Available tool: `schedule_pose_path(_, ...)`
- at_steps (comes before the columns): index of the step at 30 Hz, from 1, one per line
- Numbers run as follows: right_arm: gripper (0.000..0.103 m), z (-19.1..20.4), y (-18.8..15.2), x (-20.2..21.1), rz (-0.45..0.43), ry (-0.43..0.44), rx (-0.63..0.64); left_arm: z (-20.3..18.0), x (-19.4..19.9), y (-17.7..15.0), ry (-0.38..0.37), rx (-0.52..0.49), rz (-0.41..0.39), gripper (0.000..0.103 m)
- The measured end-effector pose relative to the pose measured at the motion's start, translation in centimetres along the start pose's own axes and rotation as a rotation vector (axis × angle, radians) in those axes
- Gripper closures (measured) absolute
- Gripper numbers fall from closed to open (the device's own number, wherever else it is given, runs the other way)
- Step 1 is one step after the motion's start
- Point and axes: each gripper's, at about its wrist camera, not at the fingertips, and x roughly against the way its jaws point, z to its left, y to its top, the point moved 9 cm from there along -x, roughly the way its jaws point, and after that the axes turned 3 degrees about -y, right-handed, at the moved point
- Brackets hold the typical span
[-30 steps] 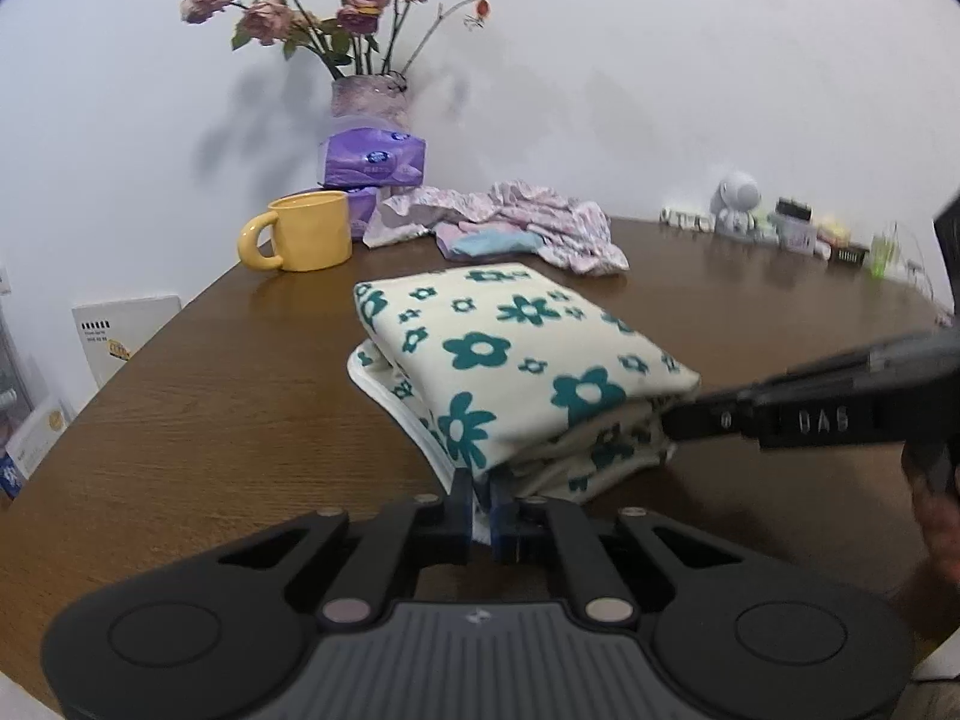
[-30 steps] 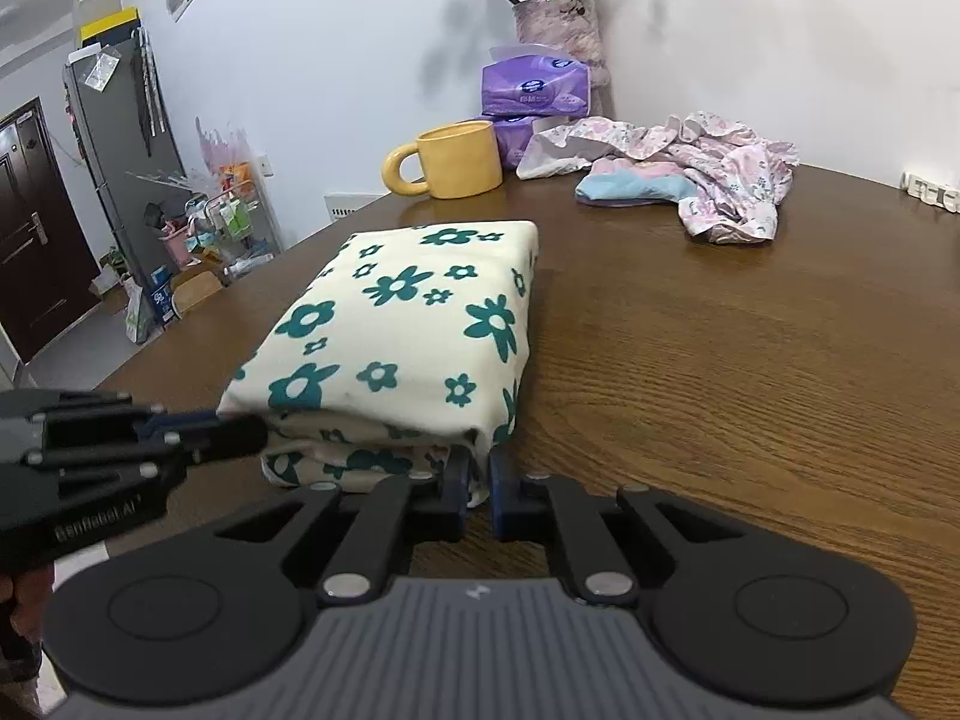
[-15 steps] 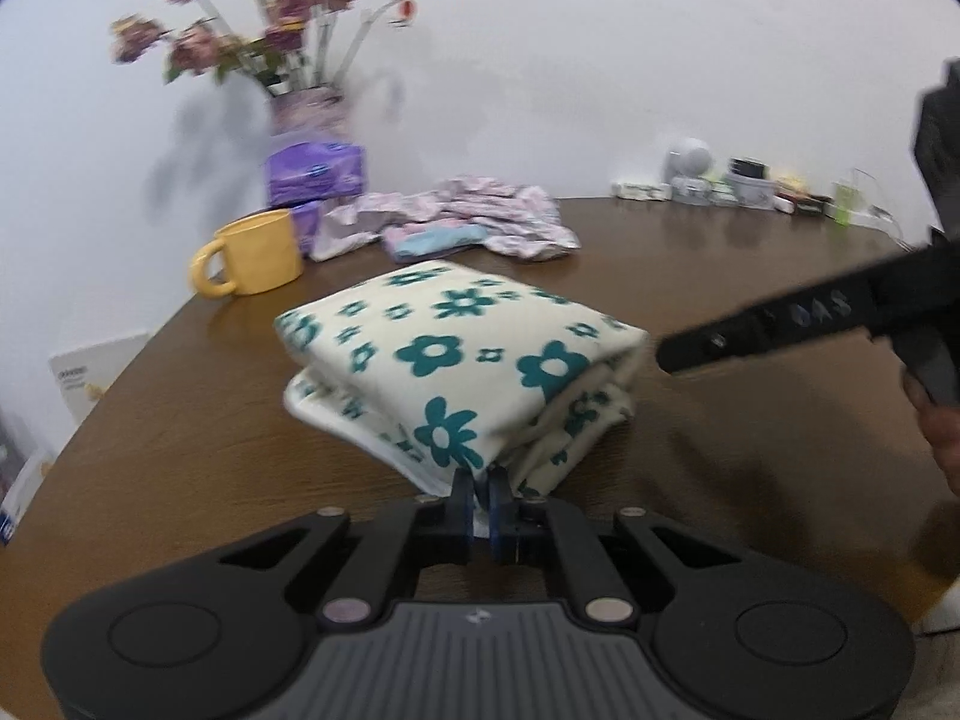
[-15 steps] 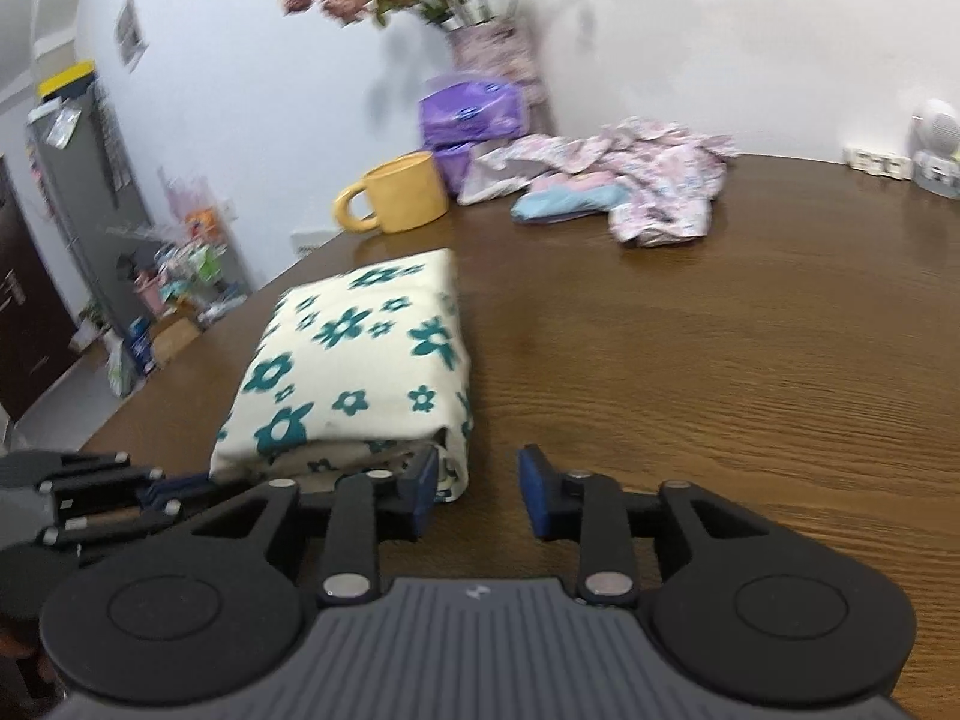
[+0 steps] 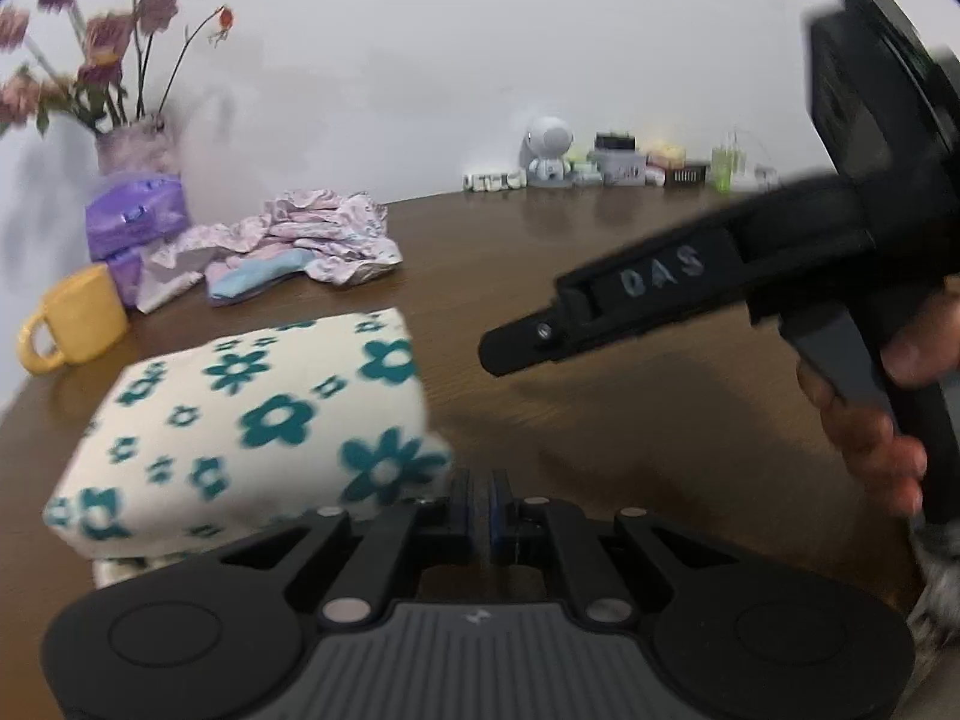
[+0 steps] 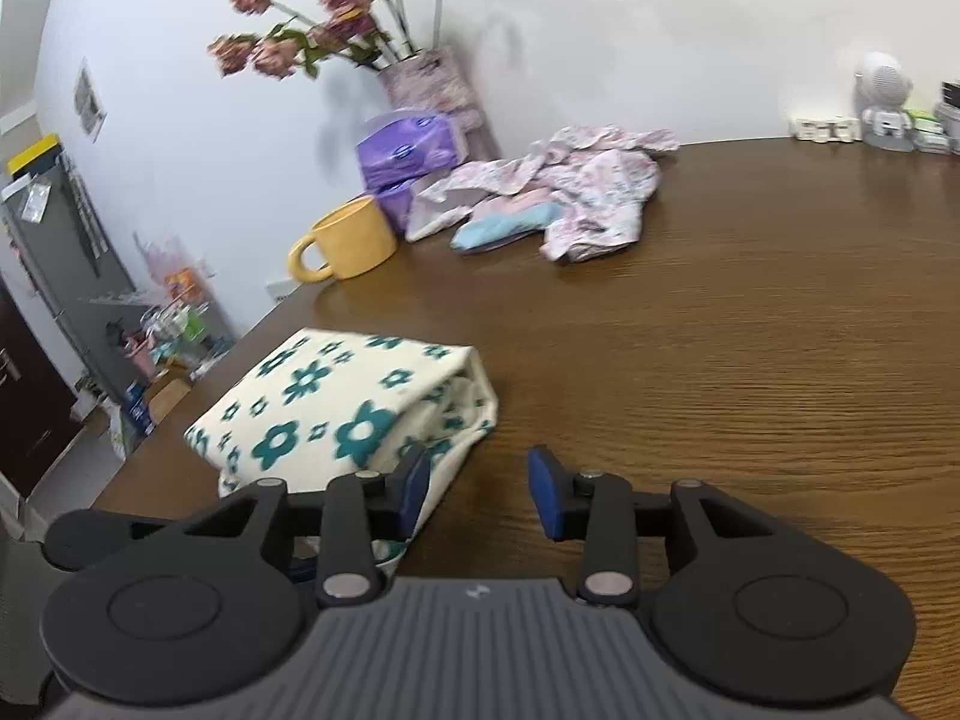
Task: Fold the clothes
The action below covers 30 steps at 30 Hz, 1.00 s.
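From my left wrist camera, my left gripper is pinched closed on nothing, the folded floral cloth lying just left of it on the table. From the right wrist camera, my right gripper gapes open, its left finger touching the cloth's near corner; the unfolded pink clothes lie well beyond the cloth, so I judge the right nearer them.

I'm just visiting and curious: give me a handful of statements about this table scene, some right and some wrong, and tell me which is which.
1. The flowered cloth lies folded into a compact bundle on the table. True.
2. The right gripper is clamped shut on the cloth. False: its fingers stand apart and hold nothing.
3. The left gripper has its fingers together. True, though whether fabric is pinched between them is unclear.
4. The yellow mug stands on top of the folded bundle. False: it stands on the table, farther back.
5. A crumpled pink garment lies unfolded near the purple tissue packs. True.
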Motion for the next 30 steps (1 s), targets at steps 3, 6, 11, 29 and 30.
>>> schedule_pose_path(3, 0.066, -0.6, 0.1, 0.7, -0.010, 0.005, -0.016, 0.5, 1.1, 0.0, -0.070, 0.070, -0.011, 0.087)
schedule_pose_path(6, 0.066, 0.2, -0.2, 1.5, -0.015, 0.053, 0.004, 2.5, 4.3, -0.7, -0.096, 0.146, -0.033, 0.075)
schedule_pose_path(11, 0.061, 3.5, -1.7, 1.1, 0.022, 0.141, 0.109, 9.0, 9.7, -2.1, 0.006, 0.291, -0.099, 0.055)
schedule_pose_path(29, 0.086, 6.6, -2.5, 0.0, 0.007, 0.154, 0.181, 14.7, 6.6, -2.2, -0.125, 0.070, -0.105, 0.088)
schedule_pose_path(30, 0.086, 6.3, -2.2, 0.2, 0.005, 0.164, 0.164, 14.5, 6.7, -2.2, -0.147, 0.072, -0.109, 0.090)
